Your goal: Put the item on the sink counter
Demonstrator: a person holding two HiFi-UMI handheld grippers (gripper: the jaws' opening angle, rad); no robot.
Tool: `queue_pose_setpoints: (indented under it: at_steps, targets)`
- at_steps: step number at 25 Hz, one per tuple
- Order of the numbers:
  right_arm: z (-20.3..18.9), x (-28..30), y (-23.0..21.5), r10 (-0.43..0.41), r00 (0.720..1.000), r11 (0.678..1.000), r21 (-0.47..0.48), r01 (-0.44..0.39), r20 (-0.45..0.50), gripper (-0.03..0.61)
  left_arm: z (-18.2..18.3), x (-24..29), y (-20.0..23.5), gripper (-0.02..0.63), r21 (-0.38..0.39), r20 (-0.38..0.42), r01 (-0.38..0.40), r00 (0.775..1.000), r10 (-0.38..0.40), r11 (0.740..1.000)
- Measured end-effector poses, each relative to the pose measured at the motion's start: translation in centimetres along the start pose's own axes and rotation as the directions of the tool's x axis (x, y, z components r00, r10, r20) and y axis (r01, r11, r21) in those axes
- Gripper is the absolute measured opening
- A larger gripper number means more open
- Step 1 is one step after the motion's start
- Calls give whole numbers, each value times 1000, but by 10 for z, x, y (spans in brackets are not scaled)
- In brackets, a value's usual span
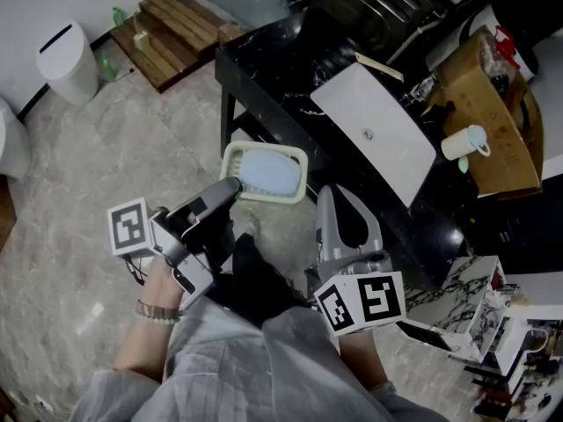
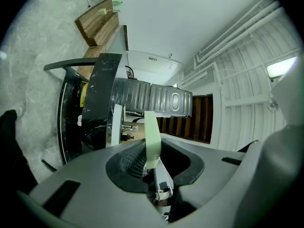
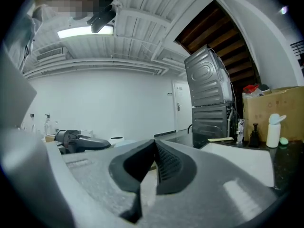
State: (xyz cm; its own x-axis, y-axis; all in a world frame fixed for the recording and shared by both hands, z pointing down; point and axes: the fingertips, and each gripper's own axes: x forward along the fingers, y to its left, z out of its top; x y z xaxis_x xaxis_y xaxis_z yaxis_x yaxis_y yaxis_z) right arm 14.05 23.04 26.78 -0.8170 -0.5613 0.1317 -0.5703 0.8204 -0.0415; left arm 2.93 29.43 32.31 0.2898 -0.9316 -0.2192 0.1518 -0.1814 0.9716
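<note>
Just ahead of the left gripper (image 1: 231,186), whose jaws pinch its near rim, the pale green tray (image 1: 268,172) hangs crosswise, short of the black sink counter (image 1: 290,69) beyond it; the right gripper (image 1: 334,197) is pressed together, empty.

I'm reading the sink counter (image 1: 264,60) as glossy black stone with thin white veins; the basin (image 1: 378,134) in it looks smooth, matt white. The tray (image 1: 302,174) is pale green plastic round the rim, with a soft blue, faintly ridged inside. The left gripper (image 1: 236,185) has a matt grey plastic shell, and its pads (image 2: 133,160) are black ribbed rubber; the right gripper (image 3: 153,148) is the same. The floor (image 1: 70,236) is pale marbled tile with a dull sheen; there are raw wooden planks (image 1: 180,20) by the wall; the box (image 1: 488,95) is plain brown cardboard; the machine (image 2: 152,99) is ribbed grey metal.
</note>
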Motion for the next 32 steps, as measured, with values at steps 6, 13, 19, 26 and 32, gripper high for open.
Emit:
queue_pose_setpoints:
  at_steps: [6,13,19,26,32]
  targets:
    - [12,49,-20,32,999,999,-5,-32,12,-3,41,31,0,88,21,33,1,999,-2,1000]
    - [22,102,-55,44,999,999,-9,-44,6,-3,79,82,-1,89,26,33,9,999,-10,1000]
    - [27,146,-83,59,998,998,-7,-59,-16,-3,111,119,1,89,22,49,6,999,-7,1000]
    - [36,185,-109,68,998,997,-22,-68,-12,-3,143,157,6,89,28,60,19,998,-21,999]
    - [36,206,-134,65,998,998,-14,-65,-9,-3,159,182,10,88,36,64,25,998,-27,999]
